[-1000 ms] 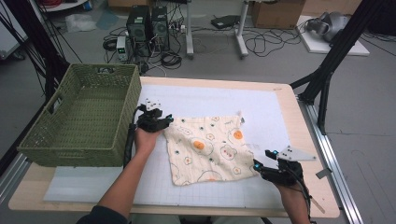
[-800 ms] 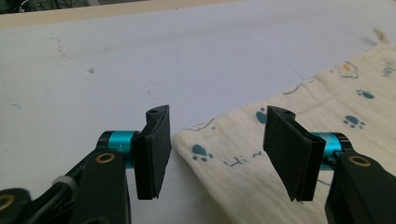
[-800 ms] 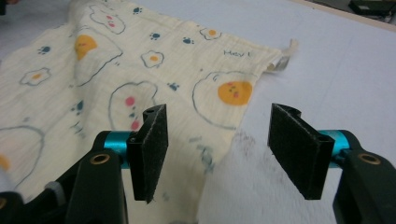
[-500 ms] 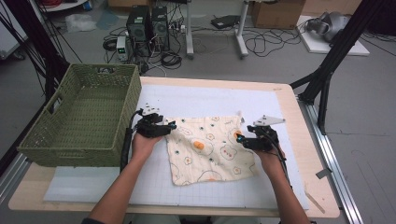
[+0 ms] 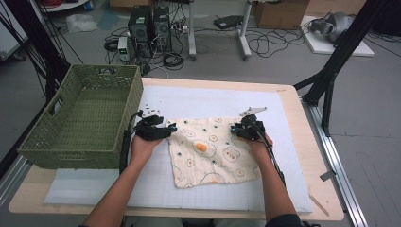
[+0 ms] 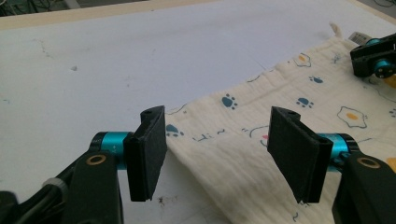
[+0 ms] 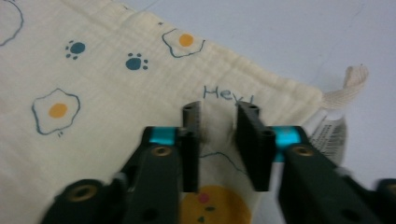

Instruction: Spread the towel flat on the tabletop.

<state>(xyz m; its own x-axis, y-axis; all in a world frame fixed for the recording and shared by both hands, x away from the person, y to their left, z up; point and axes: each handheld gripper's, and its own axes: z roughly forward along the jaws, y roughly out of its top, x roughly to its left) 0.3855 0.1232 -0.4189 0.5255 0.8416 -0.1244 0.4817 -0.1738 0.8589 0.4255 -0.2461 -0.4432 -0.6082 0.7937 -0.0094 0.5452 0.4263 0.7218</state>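
A cream cloth (image 5: pixel 208 151) printed with fried eggs and paw marks lies flat on the white mat (image 5: pixel 213 99). My left gripper (image 5: pixel 172 128) hovers at its far left corner. In the left gripper view the left gripper (image 6: pixel 217 126) is open, its jaws having just widened, and the cloth's edge (image 6: pixel 243 154) lies under the gap, untouched by the pads. My right gripper (image 5: pixel 234 130) rests near the far right corner. Its jaws have just been closing. In the right gripper view the right gripper (image 7: pixel 218 112) pinches a raised fold of cloth (image 7: pixel 116 93) just below the word "Hey!".
A green woven basket (image 5: pixel 127 94) stands at the table's left, close behind my left hand. A fabric loop (image 7: pixel 348 86) and a label (image 7: pixel 327 130) stick out at the cloth's corner. Bare mat lies beyond and in front of the cloth.
My right hand has travelled from the table's front right up to the cloth's far right corner, and its jaws have closed on a fold. My left hand has stayed at the far left corner.
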